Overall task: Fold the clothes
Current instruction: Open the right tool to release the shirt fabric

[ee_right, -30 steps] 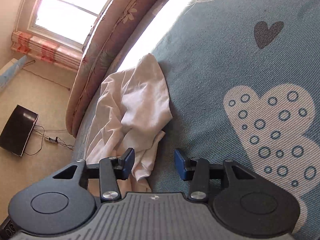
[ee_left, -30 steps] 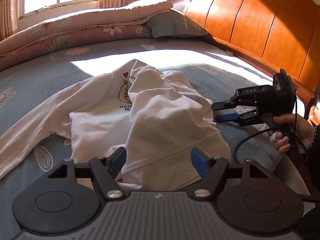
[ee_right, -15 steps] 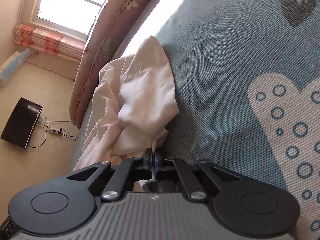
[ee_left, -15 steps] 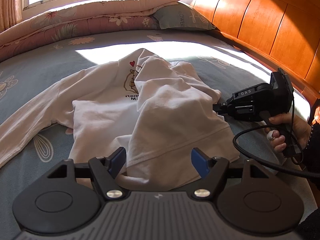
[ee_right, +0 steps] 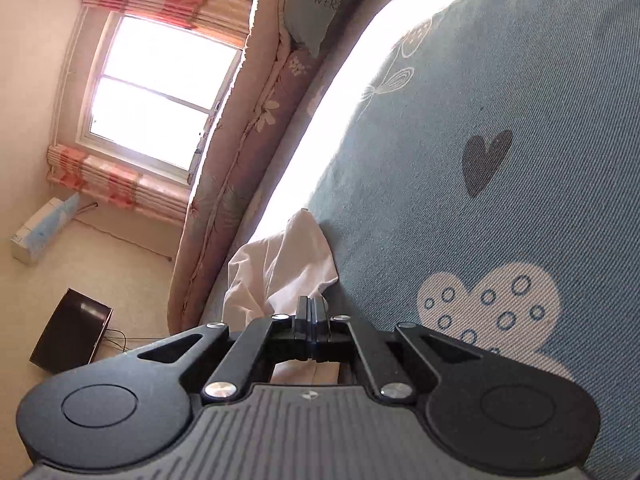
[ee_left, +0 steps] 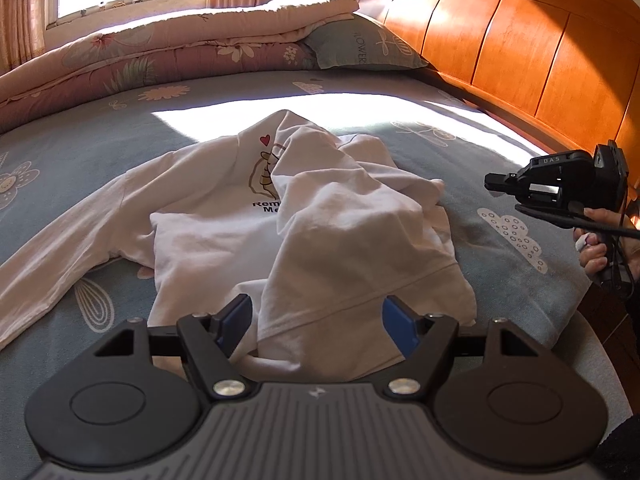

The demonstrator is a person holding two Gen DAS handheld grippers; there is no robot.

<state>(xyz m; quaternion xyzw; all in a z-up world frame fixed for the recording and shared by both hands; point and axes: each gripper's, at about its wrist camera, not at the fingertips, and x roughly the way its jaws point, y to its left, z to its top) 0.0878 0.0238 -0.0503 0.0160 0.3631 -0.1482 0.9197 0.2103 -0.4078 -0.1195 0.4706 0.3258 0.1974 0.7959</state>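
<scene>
A white long-sleeved shirt (ee_left: 320, 220) with a heart print lies crumpled on the blue bed sheet (ee_left: 100, 152), one sleeve stretched out to the left. My left gripper (ee_left: 316, 320) is open, and the shirt's near hem lies between its blue pads. My right gripper (ee_left: 490, 180), held by a hand (ee_left: 596, 248), hovers to the right of the shirt. A strip of sheet shows between its tip and the cloth. In the right wrist view the right gripper (ee_right: 310, 308) has its jaws pressed together, and the shirt (ee_right: 280, 272) bunches just beyond them.
A wooden headboard (ee_left: 520, 40) runs along the right side. A folded quilt (ee_left: 160, 52) and a pillow (ee_left: 360, 48) lie at the far end, under a window. The bed's edge drops to the floor, where a black box (ee_right: 72, 336) and a cable lie.
The right gripper shut at the shirt's right edge, then drew back to the right and upward, away from the cloth. The left gripper stayed open and edged closer over the hem.
</scene>
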